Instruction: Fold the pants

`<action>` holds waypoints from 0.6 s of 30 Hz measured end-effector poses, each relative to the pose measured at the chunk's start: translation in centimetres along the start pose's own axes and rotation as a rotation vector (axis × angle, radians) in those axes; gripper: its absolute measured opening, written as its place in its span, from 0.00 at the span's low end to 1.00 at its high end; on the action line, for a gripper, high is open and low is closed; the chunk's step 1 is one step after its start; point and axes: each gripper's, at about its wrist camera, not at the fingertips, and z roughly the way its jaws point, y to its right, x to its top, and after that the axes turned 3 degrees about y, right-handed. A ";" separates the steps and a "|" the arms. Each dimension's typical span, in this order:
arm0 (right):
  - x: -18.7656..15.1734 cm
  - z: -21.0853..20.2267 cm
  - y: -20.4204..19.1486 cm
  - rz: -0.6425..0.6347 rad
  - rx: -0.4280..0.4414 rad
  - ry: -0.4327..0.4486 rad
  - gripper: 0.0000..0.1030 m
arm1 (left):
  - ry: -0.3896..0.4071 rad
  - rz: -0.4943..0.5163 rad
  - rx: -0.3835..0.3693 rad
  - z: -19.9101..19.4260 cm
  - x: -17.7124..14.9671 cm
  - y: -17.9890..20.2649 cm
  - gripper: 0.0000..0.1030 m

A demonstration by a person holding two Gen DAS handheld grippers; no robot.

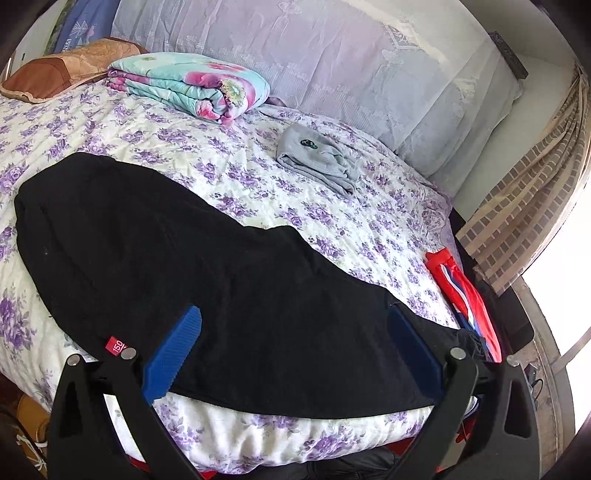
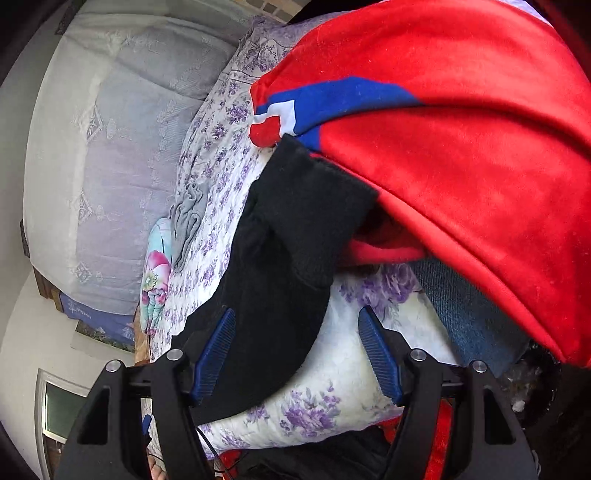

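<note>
Black pants (image 1: 177, 254) lay spread flat across the floral bed (image 1: 258, 177), one end reaching the near edge beside a red garment (image 1: 461, 291). Left gripper (image 1: 293, 354) hung over the pants near that edge, jaws wide open, holding nothing. Right gripper (image 2: 297, 356) was open too, empty, at the pants' end (image 2: 280, 266).

- a small red tag (image 1: 118, 346) sewn at the edge of the black pants (image 1: 184, 258) carries white characters that look like "150", turned sideways.
- the grey garment (image 1: 317, 158) on the bed bears a small dark round emblem; its lettering is too small to read.
- the blue cloth (image 1: 79, 31) at the far corner has pale print, partly hidden and not legible.
</note>
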 end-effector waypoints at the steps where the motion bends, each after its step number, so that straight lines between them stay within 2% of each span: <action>1: 0.1 0.4 -0.1 0.004 0.028 0.020 0.68 | -0.006 -0.003 0.000 0.2 0.0 -0.1 0.95; 3: 0.2 1.6 -0.8 -0.018 0.069 0.034 0.68 | -0.021 -0.008 0.003 0.6 -0.1 -0.2 0.95; 5: -0.1 2.4 -1.4 -0.049 0.102 0.053 0.59 | -0.028 -0.011 0.004 0.8 -0.2 -0.3 0.95; 7: -0.3 2.8 -1.1 -0.035 0.120 0.072 0.39 | -0.025 -0.009 0.005 0.7 -0.2 -0.3 0.95; 8: -0.3 3.0 -0.8 -0.027 0.126 0.076 0.23 | -0.019 -0.007 0.005 0.5 -0.1 -0.3 0.95; 9: -0.2 3.0 -0.5 -0.025 0.126 0.083 0.13 | -0.010 -0.006 0.008 0.2 0.0 -0.4 0.95; 11: -0.1 2.7 -0.4 -0.034 0.131 0.105 0.09 | 0.008 -0.013 0.014 -0.4 0.3 -0.8 0.95; 13: 0.0 2.2 -1.6 -0.095 0.124 0.133 0.08 | 0.026 -0.030 0.019 -1.1 0.8 -1.5 0.95; 18: -0.4 -0.2 -8.8 -0.412 0.065 0.250 0.08 | 0.104 -0.073 0.060 -3.5 2.4 -3.8 0.95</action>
